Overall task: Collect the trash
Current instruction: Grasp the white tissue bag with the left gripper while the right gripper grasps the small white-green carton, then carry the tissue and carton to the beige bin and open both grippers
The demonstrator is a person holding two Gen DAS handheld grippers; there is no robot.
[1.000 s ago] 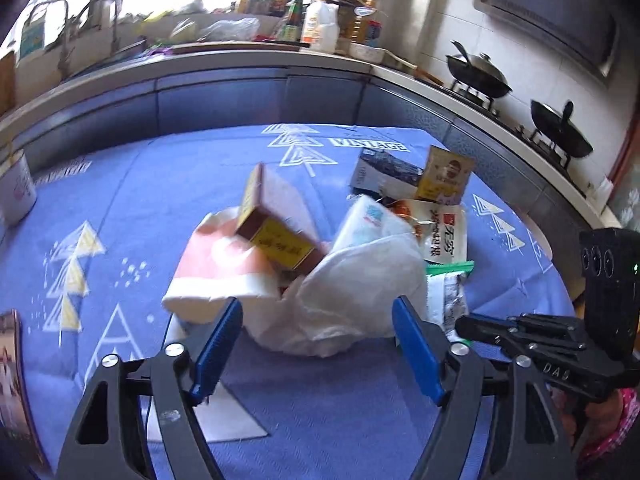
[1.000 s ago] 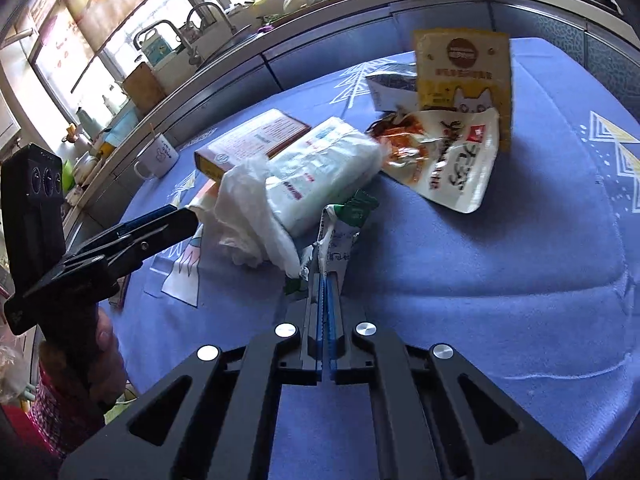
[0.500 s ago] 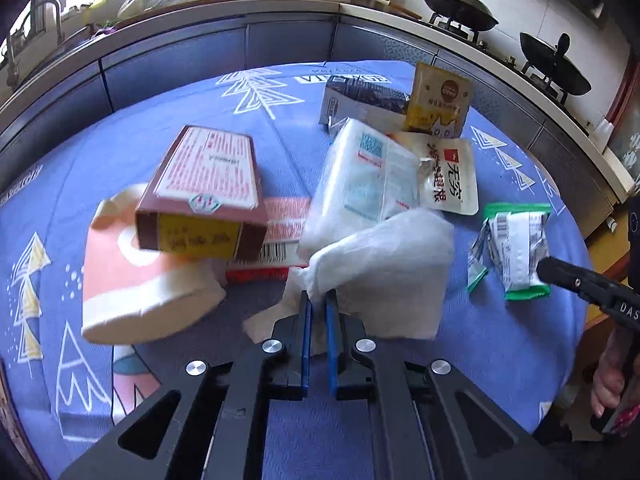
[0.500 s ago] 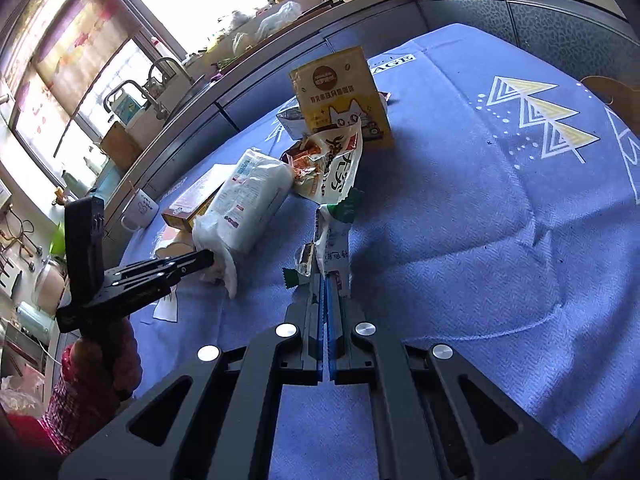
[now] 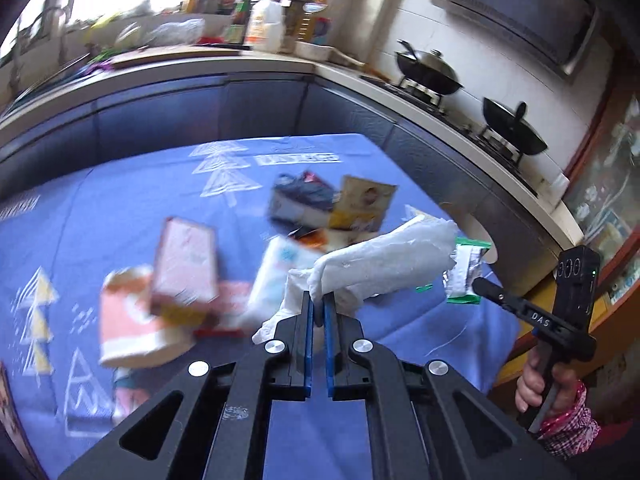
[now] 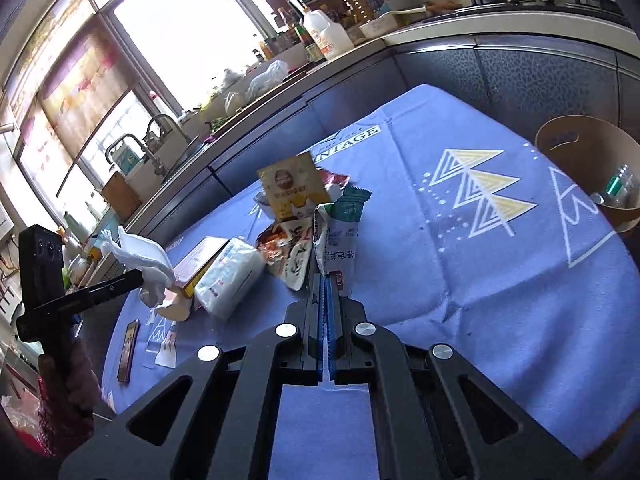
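Note:
My left gripper (image 5: 318, 300) is shut on a crumpled white paper towel (image 5: 384, 264), held up off the blue tablecloth (image 5: 120, 208). The right wrist view shows that paper towel (image 6: 144, 256) hanging from the left gripper (image 6: 136, 278) at the left. A torn green-and-white snack wrapper (image 6: 340, 236) stands up from my right gripper (image 6: 326, 280), which is shut on its lower end. In the left wrist view the wrapper (image 5: 464, 272) sits at the tip of the right gripper (image 5: 478, 284), just right of the paper towel.
On the cloth lie a brown box (image 5: 184, 264), a white pack (image 6: 230, 276), a yellow pouch (image 6: 290, 188), a dark bag (image 5: 300, 200) and a pink-white carton (image 5: 128, 324). A round brown bin (image 6: 560, 148) stands off the table's far right corner. A phone (image 6: 128, 350) lies near the left edge.
The left gripper closed on the paper towel and lifted it off the pile. The right gripper, still shut on the wrapper, carried it up and away from the pile.

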